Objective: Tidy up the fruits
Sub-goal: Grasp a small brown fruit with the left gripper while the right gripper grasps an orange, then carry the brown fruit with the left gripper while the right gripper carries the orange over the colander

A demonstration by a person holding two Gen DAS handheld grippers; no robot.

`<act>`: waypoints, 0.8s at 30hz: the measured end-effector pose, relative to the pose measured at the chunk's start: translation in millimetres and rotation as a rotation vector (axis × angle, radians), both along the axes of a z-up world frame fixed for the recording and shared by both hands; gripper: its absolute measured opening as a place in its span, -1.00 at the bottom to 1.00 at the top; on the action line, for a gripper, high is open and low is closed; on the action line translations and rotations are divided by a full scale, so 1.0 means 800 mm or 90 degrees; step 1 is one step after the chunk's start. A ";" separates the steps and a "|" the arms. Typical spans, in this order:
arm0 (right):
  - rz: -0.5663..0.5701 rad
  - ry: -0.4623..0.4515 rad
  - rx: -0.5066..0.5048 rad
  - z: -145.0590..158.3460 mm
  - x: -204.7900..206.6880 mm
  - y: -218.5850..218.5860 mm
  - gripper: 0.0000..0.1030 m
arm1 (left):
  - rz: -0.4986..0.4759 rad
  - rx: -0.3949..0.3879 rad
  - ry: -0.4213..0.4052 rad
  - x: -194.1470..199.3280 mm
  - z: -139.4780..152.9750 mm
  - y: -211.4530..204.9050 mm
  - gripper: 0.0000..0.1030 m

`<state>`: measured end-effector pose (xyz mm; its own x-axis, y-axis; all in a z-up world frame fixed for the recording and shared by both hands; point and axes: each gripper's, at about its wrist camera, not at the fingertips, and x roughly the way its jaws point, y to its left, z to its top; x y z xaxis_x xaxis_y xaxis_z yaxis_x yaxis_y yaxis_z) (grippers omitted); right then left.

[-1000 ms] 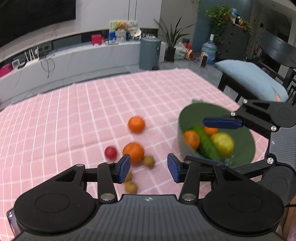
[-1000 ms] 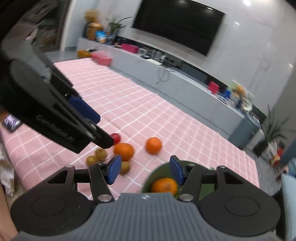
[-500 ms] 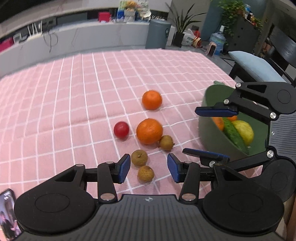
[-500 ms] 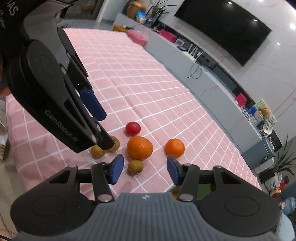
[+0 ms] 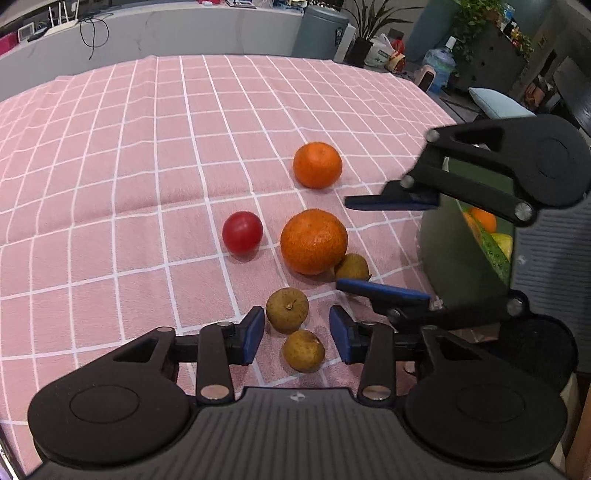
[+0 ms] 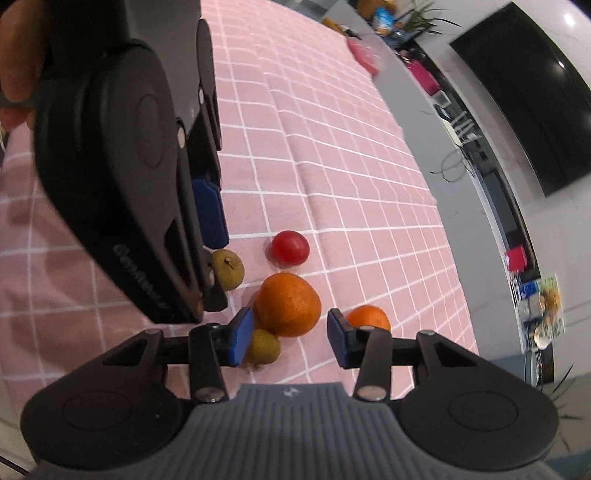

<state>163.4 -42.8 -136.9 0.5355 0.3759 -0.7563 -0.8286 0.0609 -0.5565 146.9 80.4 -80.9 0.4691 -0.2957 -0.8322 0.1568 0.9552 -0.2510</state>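
Note:
Loose fruit lies on the pink checked tablecloth (image 5: 110,184): a large orange (image 5: 314,242), a smaller orange (image 5: 317,165), a red round fruit (image 5: 242,232) and three small brown fruits (image 5: 287,309). My left gripper (image 5: 297,338) is open and empty, low over two of the brown fruits. My right gripper (image 6: 290,338) is open and empty, its jaws on either side of the large orange (image 6: 288,304); it also shows in the left wrist view (image 5: 384,245). A green bowl (image 5: 454,251) at the right holds an orange, a yellow fruit and a green one.
The left gripper's body (image 6: 122,177) fills the left of the right wrist view, close to the fruit. A grey counter (image 5: 147,29), a bin (image 5: 319,31) and plants (image 5: 365,33) stand beyond the table's far edge. A chair with a blue cushion (image 5: 498,105) stands at the right.
Both grippers have moved down and closer to the loose fruit. The right gripper has swung from over the bowl to the large orange. Both stay open.

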 end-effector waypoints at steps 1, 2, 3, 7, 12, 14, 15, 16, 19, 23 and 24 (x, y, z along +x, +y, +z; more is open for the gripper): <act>0.005 0.001 -0.004 -0.001 0.002 0.002 -0.24 | 0.001 0.001 0.003 0.001 -0.001 -0.001 -0.20; 0.009 0.002 -0.007 -0.002 0.003 0.004 -0.24 | 0.003 0.002 0.005 0.002 -0.003 0.000 -0.22; 0.013 0.002 -0.011 -0.003 0.004 0.007 -0.24 | 0.003 0.001 0.006 0.003 -0.003 -0.001 -0.28; 0.029 -0.010 -0.031 -0.009 0.004 0.012 -0.24 | 0.004 0.001 0.003 0.008 -0.004 -0.004 -0.42; 0.034 -0.023 -0.044 -0.015 0.001 0.016 -0.23 | 0.015 -0.006 -0.003 0.011 -0.005 -0.005 -0.46; 0.029 -0.026 -0.047 -0.016 0.001 0.018 -0.23 | 0.022 -0.008 -0.006 0.011 -0.004 -0.003 -0.46; 0.025 -0.028 -0.049 -0.017 0.002 0.018 -0.24 | 0.027 -0.011 -0.009 0.010 -0.003 -0.002 -0.46; 0.021 -0.029 -0.050 -0.017 0.002 0.018 -0.24 | 0.032 -0.014 -0.011 0.008 0.000 0.001 -0.46; 0.009 -0.023 -0.042 -0.018 0.004 0.020 -0.26 | 0.052 -0.019 -0.015 0.007 0.006 0.007 -0.46; -0.008 -0.014 -0.031 -0.015 0.003 0.019 -0.29 | 0.072 -0.019 -0.016 0.005 0.012 0.012 -0.46; -0.010 -0.016 -0.029 -0.014 0.002 0.019 -0.30 | 0.075 -0.020 -0.018 0.004 0.014 0.013 -0.46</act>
